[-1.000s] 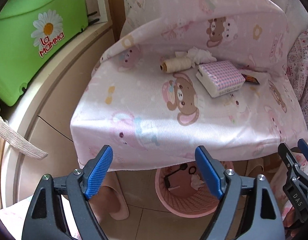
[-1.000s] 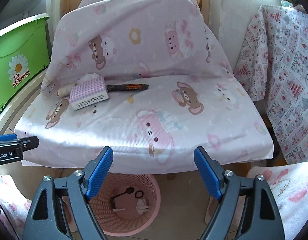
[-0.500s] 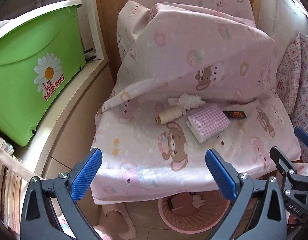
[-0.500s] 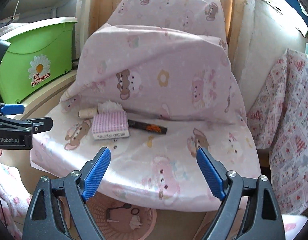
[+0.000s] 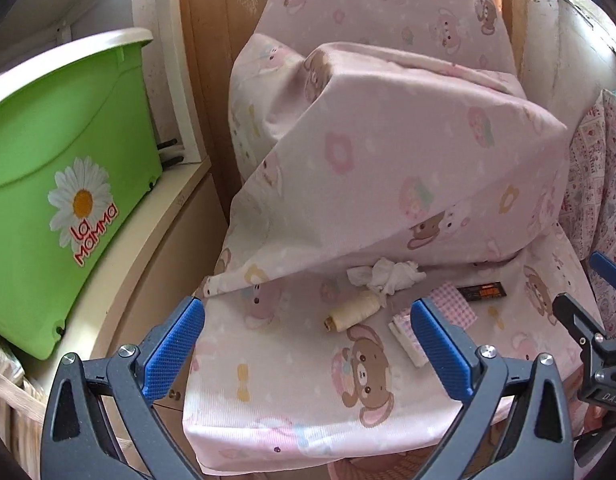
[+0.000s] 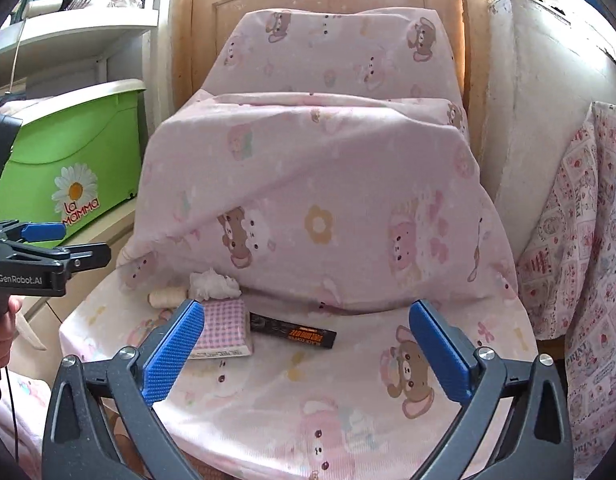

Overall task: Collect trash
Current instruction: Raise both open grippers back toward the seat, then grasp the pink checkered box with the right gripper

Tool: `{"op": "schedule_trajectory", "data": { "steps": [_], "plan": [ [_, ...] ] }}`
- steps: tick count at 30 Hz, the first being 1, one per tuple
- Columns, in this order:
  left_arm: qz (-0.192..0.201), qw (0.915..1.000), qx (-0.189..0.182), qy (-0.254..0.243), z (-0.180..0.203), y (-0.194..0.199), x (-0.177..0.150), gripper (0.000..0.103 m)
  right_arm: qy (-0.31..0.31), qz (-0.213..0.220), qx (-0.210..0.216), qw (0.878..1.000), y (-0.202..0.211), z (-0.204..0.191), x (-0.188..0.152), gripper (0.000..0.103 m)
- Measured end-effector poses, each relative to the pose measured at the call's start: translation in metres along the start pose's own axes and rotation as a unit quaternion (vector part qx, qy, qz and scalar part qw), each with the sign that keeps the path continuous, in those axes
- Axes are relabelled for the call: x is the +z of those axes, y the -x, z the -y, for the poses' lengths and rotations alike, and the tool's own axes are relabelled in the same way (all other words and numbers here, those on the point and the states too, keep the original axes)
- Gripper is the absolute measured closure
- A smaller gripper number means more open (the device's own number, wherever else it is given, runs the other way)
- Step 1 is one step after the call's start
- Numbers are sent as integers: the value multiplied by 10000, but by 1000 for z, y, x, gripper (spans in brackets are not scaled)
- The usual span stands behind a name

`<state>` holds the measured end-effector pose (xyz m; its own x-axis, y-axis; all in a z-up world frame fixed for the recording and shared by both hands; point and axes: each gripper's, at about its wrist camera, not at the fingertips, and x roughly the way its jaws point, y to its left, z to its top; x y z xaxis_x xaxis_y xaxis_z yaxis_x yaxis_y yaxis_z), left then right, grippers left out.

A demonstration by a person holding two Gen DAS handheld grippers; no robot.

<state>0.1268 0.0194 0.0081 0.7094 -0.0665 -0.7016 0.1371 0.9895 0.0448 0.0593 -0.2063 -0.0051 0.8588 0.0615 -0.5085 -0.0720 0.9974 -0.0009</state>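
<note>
Risks, largest item first. The sheet-covered chair seat (image 6: 348,380) is soft and loose; cloth could be pinched along with any pick and the neighbouring items dragged.

The green La Mamma bin (image 5: 67,184), at 9 o'clock of the seat, is shut by a lid; contents cannot be told.

A pink wicker basket (image 5: 392,468) is only glimpsed below the seat's front edge at 6 o'clock; contents are hidden. Drops could miss it since it sits largely under the overhang.

The pink checked tissue pack (image 6: 223,330) is touching the trash and could be grabbed by mistake.

The black wrapper (image 6: 293,330) lies flat, just at 3 o'clock of the pack; a flat pick could slip.

The cream thread spool (image 5: 354,310) could be rolled if nudged.

The crumpled white tissue (image 5: 388,276), the likely trash, sits at the seat's back, at 12 o'clock of the spool, touching it.

Left tongs (image 5: 308,352) and right tongs (image 6: 303,354) are both spread wide, nothing held, short of the items.
</note>
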Motion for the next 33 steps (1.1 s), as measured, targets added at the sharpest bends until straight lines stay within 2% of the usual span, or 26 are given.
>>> {"op": "schedule_trajectory", "data": {
  "steps": [2, 3, 6, 8, 15, 22, 33],
  "plan": [
    [-525, 9984, 136, 131, -5, -18, -7, 1, 2, -179, -53, 9998, -11, 0, -7, 0],
    [-730, 9971, 66, 221, -9, -24, -8, 1, -22, -261, -20, 9997, -16, 0, -9, 0],
    [-908, 9945, 9, 517, -21, -28, -10, 1, -79, -408, 140, 9990, -26, -5, -13, 0],
    [-951, 9934, -107, 626, -25, -27, -11, 1, -89, -444, 226, 9987, -31, -12, -14, 0],
    [-961, 9938, 135, 545, -27, -31, -7, 1, 231, -620, 603, 9960, -51, -52, -19, 0],
    [-1090, 9898, -103, 907, -38, -37, -7, 1, 718, -796, 744, 9915, -69, -86, -27, 0],
    [-1197, 9901, -14, 734, -29, -46, -8, 1, 350, -1078, 673, 9913, -99, -84, -26, 0]
  ]
}}
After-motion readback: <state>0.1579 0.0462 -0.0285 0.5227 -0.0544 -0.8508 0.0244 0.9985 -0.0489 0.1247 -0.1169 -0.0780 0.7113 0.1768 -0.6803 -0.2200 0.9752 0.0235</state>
